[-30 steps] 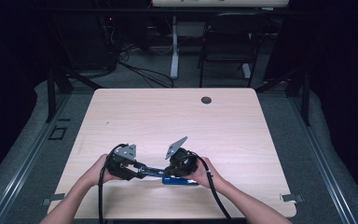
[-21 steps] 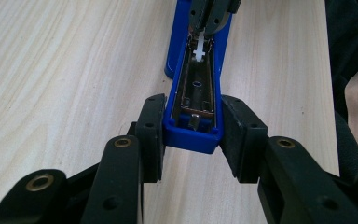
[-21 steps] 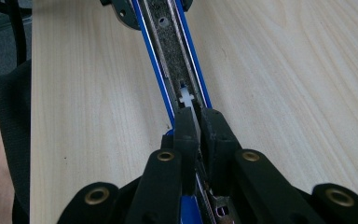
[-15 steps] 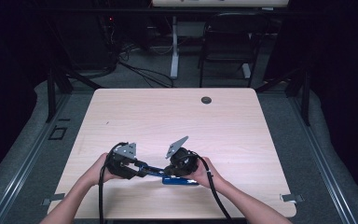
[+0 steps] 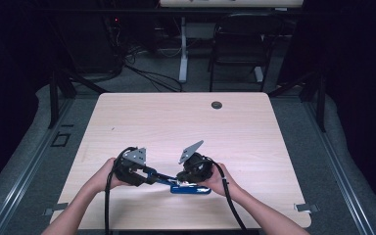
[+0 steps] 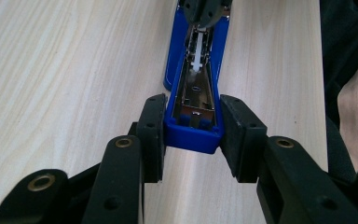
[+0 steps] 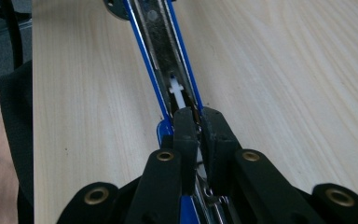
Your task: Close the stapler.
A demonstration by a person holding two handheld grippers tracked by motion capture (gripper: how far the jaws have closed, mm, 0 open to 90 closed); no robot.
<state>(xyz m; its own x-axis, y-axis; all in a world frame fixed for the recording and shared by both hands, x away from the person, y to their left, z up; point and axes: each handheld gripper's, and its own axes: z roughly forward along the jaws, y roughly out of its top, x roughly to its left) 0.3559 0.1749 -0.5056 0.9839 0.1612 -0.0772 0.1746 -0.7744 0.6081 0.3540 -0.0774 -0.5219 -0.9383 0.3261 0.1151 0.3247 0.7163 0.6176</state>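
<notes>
One blue plastic stapler [image 6: 193, 93], swung open so its shiny metal staple channel and white pusher show, lies on the pale wooden table [image 5: 254, 132] near its front edge, well apart from the single small dark round grommet [image 5: 217, 105] by the far edge. Two grippers work it: the left gripper [image 6: 192, 135] clamps the blue end between both jaws, and the right gripper [image 7: 198, 128] is pinched narrowly on the metal channel.

The counter [image 6: 65, 60] was pale wood-grain laminate with a smooth, faintly satin face, the stapler [image 6: 193, 133] glossy blue plastic around a shiny metal channel [image 6: 196, 91] with a white plastic pusher, and both grippers' jaws were matt black plastic with brass-coloured rivets.
</notes>
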